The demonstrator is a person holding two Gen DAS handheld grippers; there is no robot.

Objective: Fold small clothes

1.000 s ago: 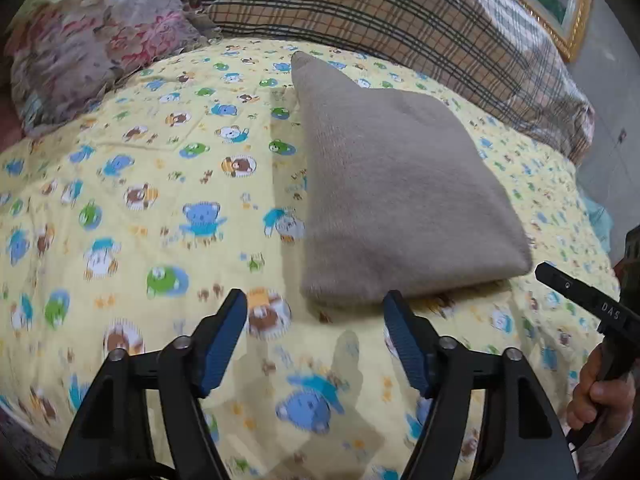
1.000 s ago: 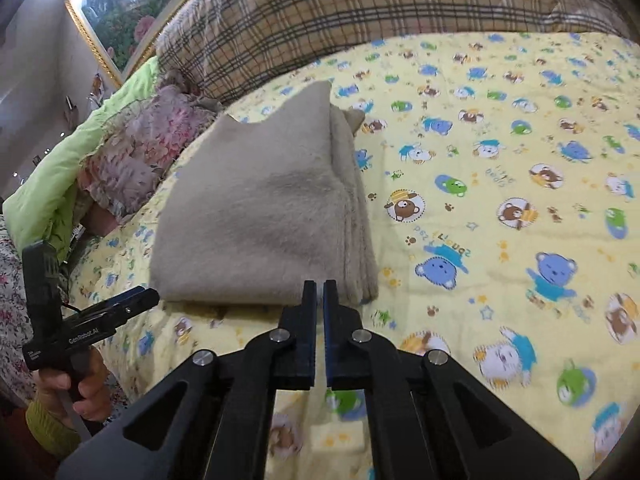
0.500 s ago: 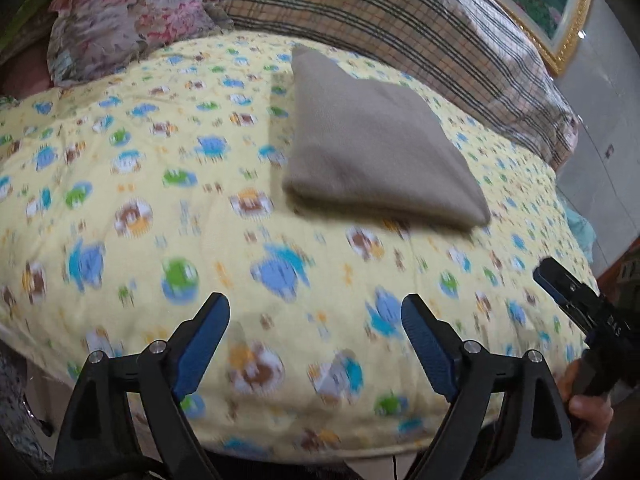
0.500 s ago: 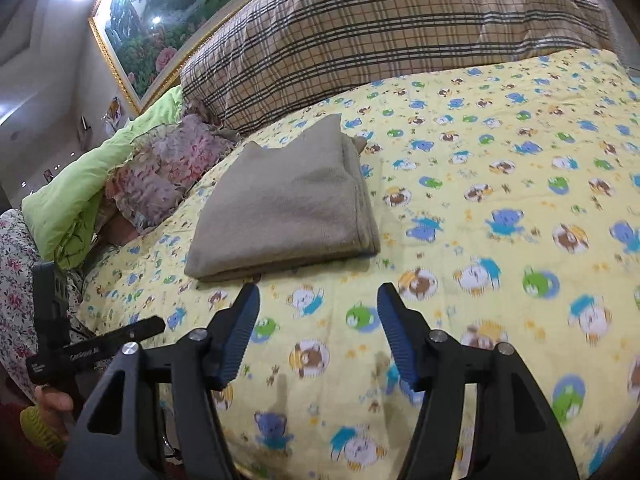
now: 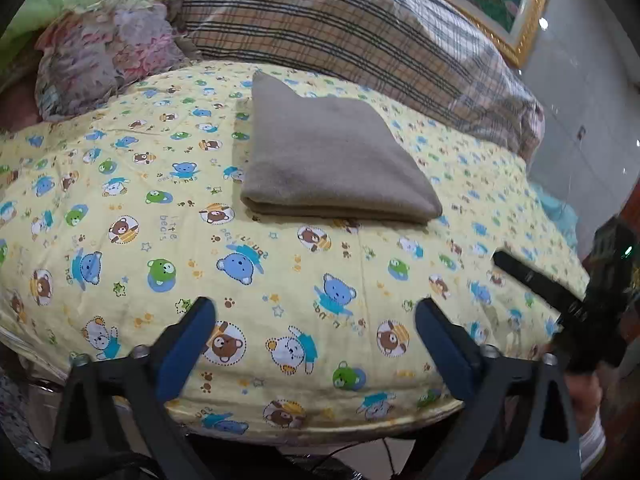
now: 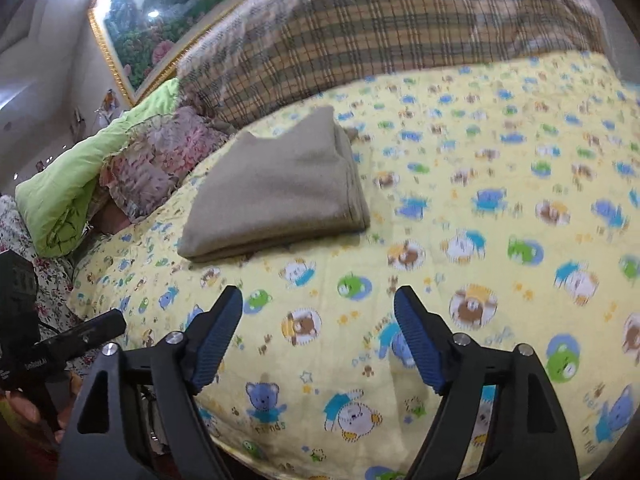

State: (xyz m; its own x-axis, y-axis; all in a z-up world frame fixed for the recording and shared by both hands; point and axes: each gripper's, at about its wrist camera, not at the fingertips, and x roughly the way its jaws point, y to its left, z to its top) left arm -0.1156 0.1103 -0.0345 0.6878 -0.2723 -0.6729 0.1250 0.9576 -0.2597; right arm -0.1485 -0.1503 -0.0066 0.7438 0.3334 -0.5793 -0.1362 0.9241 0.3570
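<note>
Spreading across both views is the yellow bear-print bedcover (image 5: 280, 280), and it is serving you as the folding surface, broad and flat with room on every side. Behind it the plaid pillow (image 5: 340, 32) and the floral cushion (image 5: 108, 60) are lying along the head of the bed, clear of the work. Sitting near the middle of the cover, toward the pillows, is the grey-brown garment (image 5: 328, 164), already folded into a neat thick rectangle with its doubled edge facing you; judging by that tidy shape, the folding looks finished and it is being left to lie.

You are holding the left gripper (image 5: 316, 344) low over the near edge of the bed, its jaws opening wide with nothing between them. The right gripper (image 6: 320, 340) is likewise hanging over bare cover, jaws opening and empty, well apart from the garment.

Several things are hard to read. The far side of the garment is blurring in the right view, so you cannot be telling how its back corners are lying. Your hands are showing only in part at the frame edges, and the floor beyond the bed is cut off.
</note>
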